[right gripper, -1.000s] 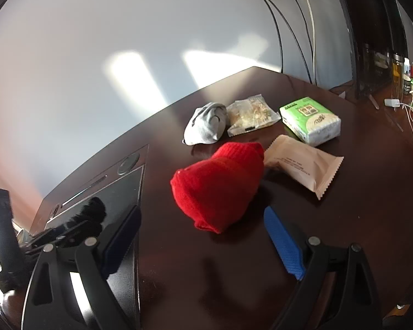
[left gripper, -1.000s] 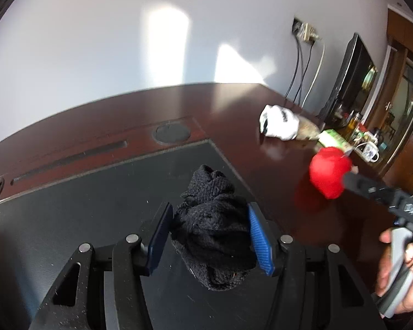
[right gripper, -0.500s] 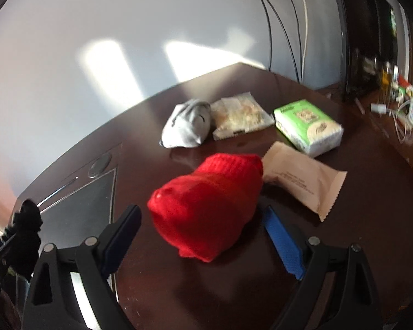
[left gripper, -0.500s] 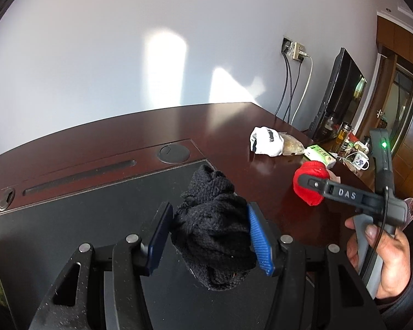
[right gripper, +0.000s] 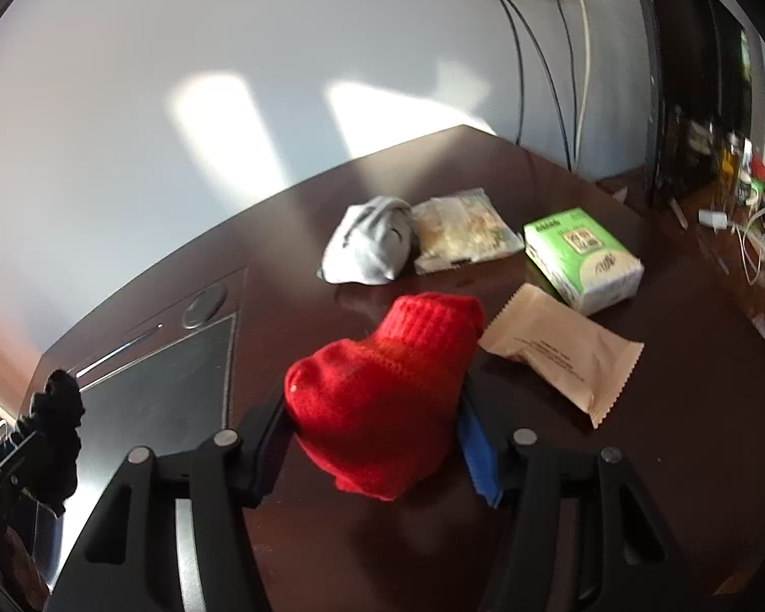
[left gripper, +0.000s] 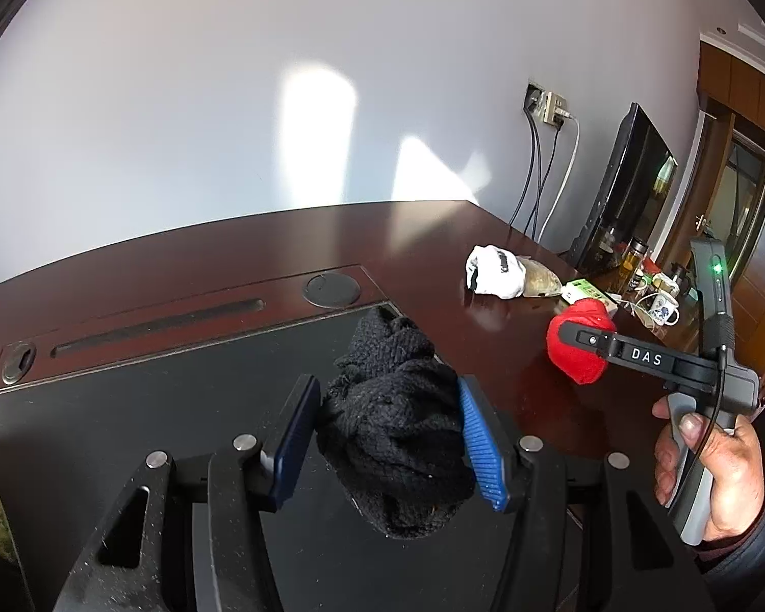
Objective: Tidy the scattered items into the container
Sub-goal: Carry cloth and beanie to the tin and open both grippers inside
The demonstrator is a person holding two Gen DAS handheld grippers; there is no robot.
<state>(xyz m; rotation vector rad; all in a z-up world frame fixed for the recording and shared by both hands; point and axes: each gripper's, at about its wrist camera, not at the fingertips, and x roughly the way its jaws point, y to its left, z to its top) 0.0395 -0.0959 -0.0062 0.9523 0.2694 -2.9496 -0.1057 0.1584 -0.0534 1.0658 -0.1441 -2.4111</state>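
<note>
My left gripper (left gripper: 385, 392) is shut on a black knitted garment (left gripper: 398, 433), which hangs bunched between the blue pads above the black desk mat (left gripper: 153, 408). That black bundle (right gripper: 56, 418) also shows at the right wrist view's left edge. My right gripper (right gripper: 372, 418) is closing its jaws on a red knitted sock (right gripper: 382, 372) on the dark wooden desk, and both pads touch the sock's sides. From the left wrist view the right gripper (left gripper: 574, 341) reaches across the red sock (left gripper: 571, 362), held by a hand (left gripper: 714, 469). No container is in view.
Behind the red sock lie a white sock (right gripper: 372, 245), a clear snack bag (right gripper: 459, 234), a green tissue pack (right gripper: 581, 255) and a beige packet (right gripper: 556, 352). A monitor (left gripper: 622, 194), wall cables and cups stand at the far right.
The right gripper's jaws have come in from wide open onto the red sock. The left gripper has risen slightly with the black garment still in it.
</note>
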